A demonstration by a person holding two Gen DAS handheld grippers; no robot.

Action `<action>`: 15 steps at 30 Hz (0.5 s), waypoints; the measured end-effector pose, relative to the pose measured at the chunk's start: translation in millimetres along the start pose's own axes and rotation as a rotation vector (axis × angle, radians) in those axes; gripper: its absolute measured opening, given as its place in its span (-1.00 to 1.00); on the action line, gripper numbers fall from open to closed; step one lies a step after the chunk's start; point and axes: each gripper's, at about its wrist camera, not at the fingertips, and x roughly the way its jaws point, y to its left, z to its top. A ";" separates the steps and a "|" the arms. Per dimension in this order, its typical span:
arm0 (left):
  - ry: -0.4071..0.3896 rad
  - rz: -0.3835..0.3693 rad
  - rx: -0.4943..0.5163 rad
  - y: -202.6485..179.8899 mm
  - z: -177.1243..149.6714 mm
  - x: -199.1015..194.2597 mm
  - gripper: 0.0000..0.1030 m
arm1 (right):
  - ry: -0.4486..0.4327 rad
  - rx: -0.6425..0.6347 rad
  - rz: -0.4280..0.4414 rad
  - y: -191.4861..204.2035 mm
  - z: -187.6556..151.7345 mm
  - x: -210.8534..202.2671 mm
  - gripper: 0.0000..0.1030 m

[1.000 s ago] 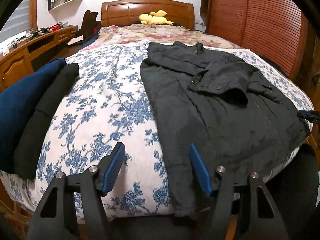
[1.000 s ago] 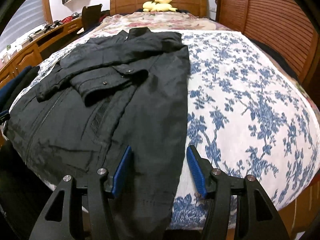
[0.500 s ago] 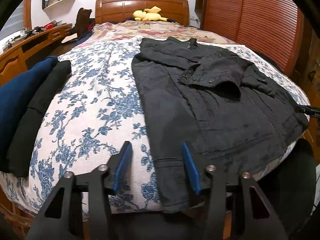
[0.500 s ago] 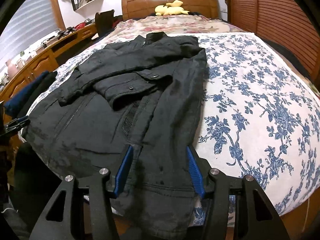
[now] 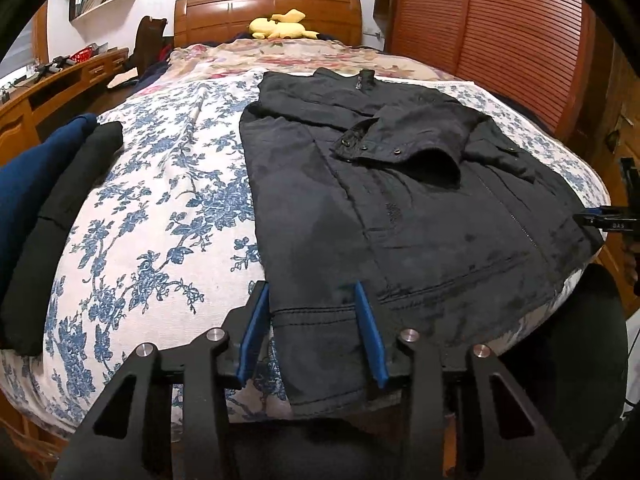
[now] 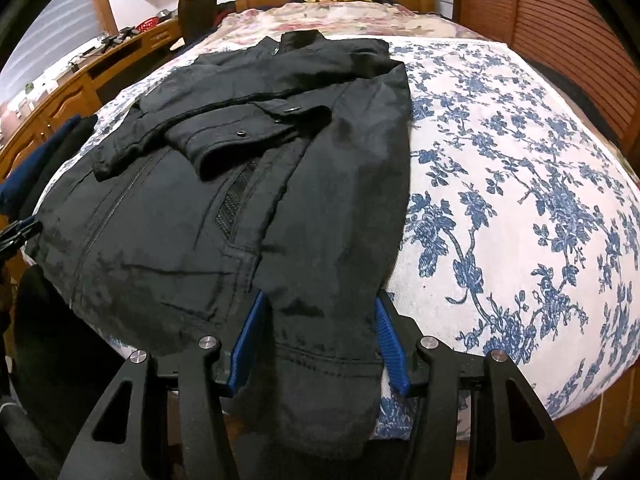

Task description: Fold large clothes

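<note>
The big black jacket [image 5: 400,200] lies lengthwise away toward the wooden headboard [image 5: 268,12]. Its bottom corners sit between the spread left hand-held gripper [image 5: 312,332] and the spread right hand-held gripper [image 6: 318,340].

A black jacket [image 5: 400,208] [image 6: 224,208] is laid flat, front side up, on the blue-flowered bedspread [image 5: 160,208] [image 6: 500,184], with its stand-up collar turned toward the headboard end and its hem at the foot edge. One sleeve is folded across the chest, its snap-buttoned cuff lying open near the centre zip. The other sleeve is laid straight down the jacket's side, and its cuff is draped over the foot edge of the bedspread.
</note>
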 end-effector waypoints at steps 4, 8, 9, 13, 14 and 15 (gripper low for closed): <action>0.000 -0.005 -0.004 1.3 -0.1 -0.3 -0.15 | -0.051 -0.019 0.000 7.7 6.9 -7.7 -0.53; 0.001 0.000 -0.002 -0.3 -1.2 -1.3 -0.15 | -0.090 0.004 0.040 7.2 11.1 -14.5 -0.58; 0.002 0.001 -0.002 -0.9 -1.0 -1.6 -0.15 | -0.087 -0.004 0.034 8.2 11.2 -13.5 -0.58; 0.009 -0.003 -0.027 0.1 -0.1 -3.9 -0.15 | -0.046 0.004 0.046 7.8 10.9 -4.6 -0.57; 0.009 -0.002 -0.028 -0.3 -0.1 -4.6 -0.19 | -0.017 0.010 0.054 4.4 10.2 -1.0 -0.54; 0.010 0.007 -0.025 -0.8 0.0 -4.7 -0.30 | 0.000 0.013 0.044 2.3 10.5 0.7 -0.54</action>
